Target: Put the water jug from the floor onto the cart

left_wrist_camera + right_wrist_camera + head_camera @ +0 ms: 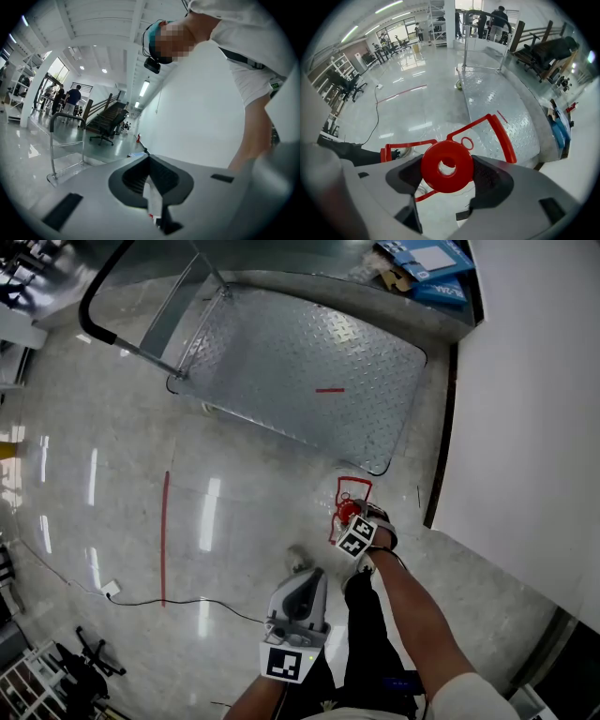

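The right claw (449, 172) points down, released, jaws spread wide around the red cap (440, 177) of the water jug (348, 508) on the floor (234, 512). The cart (309, 371) lies ahead. The left claw (150, 161) is clenched, empty.

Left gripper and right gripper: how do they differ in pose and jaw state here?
The left gripper has its jaws together; the right gripper has its jaws apart, with the water jug's red cap between them. The left gripper points roughly level; the right gripper points steeply down at the floor. Both are grey and carry a marker cube.
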Available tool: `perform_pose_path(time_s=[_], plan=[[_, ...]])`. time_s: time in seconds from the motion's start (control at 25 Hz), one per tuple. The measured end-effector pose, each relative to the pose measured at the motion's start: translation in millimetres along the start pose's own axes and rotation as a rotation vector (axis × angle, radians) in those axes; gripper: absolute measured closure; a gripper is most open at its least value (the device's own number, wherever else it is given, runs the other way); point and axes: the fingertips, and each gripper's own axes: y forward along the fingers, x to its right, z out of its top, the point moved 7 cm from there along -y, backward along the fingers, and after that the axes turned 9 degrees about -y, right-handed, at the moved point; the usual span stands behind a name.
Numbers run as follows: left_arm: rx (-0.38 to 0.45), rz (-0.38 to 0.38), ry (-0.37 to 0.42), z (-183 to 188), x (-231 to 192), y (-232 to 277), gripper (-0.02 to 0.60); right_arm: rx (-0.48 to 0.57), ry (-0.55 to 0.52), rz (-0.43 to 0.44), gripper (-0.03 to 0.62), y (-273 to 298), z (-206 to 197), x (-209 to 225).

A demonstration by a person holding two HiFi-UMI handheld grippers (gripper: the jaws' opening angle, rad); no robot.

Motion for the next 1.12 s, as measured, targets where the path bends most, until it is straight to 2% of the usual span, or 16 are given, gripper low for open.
perform_pose_path(time_s=[0.32,0.52,0.8,1.12], plan=[[0.011,0.01,0.006,-0.3,-8.0,-4.6,0.578,-0.043,-0.028,-0.013,0.292,-5.4,0.5,-11.0],[0.039,0.015,-0.01,6.8,-12.9,-3.0,0.578,-0.05,-0.018,0.021,0.292,-22.9,2.4,-18.5],[0.104,-0.045,-0.008,66.0,-9.6,2.4,0.578,-0.082,0.043,0.057,0.292,-93.4,0.8,-22.6],[0.163,-0.138,-0.015,135.0,-3.1,17.6,0.578,-0.073,0.134,0.011,0.292,-184.7,17.4,25.7]])
